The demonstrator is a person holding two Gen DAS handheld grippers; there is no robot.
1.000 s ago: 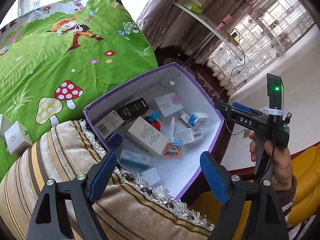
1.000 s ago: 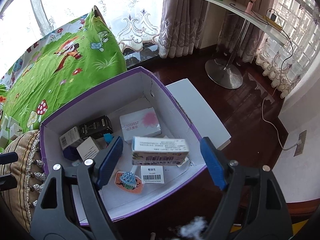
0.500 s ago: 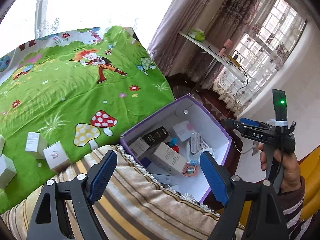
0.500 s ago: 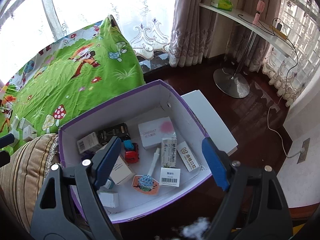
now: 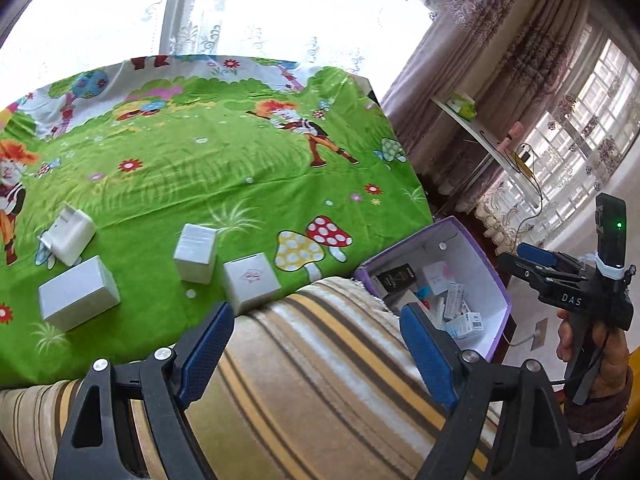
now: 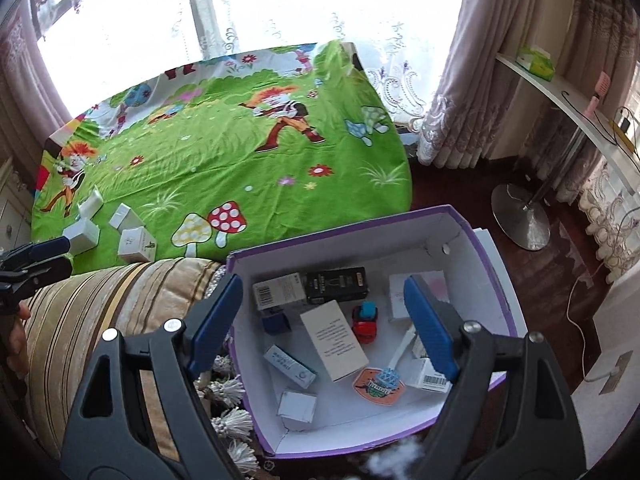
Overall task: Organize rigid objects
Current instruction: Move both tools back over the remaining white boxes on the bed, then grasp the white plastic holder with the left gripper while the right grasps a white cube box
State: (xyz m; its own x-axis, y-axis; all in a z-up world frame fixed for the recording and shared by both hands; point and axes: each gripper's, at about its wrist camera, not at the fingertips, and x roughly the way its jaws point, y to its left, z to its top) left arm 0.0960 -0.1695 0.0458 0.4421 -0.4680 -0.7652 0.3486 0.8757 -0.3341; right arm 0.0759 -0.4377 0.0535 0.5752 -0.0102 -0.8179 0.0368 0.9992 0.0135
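Note:
A purple-rimmed white box (image 6: 472, 232) holds several small cartons, a black box (image 6: 336, 283), a red toy car (image 6: 365, 322) and a round sticker (image 6: 380, 385). It also shows in the left wrist view (image 5: 496, 280). Several white cartons (image 5: 78, 298) (image 5: 250, 282) lie on the green cartoon bedsheet (image 5: 224, 176); they also show in the right wrist view (image 6: 136, 244). My left gripper (image 5: 316, 354) is open and empty above a striped pillow (image 5: 320, 380). My right gripper (image 6: 320, 332) is open and empty above the box.
The striped pillow (image 6: 100, 320) lies between the bedsheet and the box. A desk (image 6: 568, 100) with a round metal foot (image 6: 520, 216) stands by the curtains at right. Dark wood floor lies beyond the box.
A carton dropped from my right gripper into the box. Both grippers pulled back and up; the left one swung left toward the bedsheet and its white cartons.

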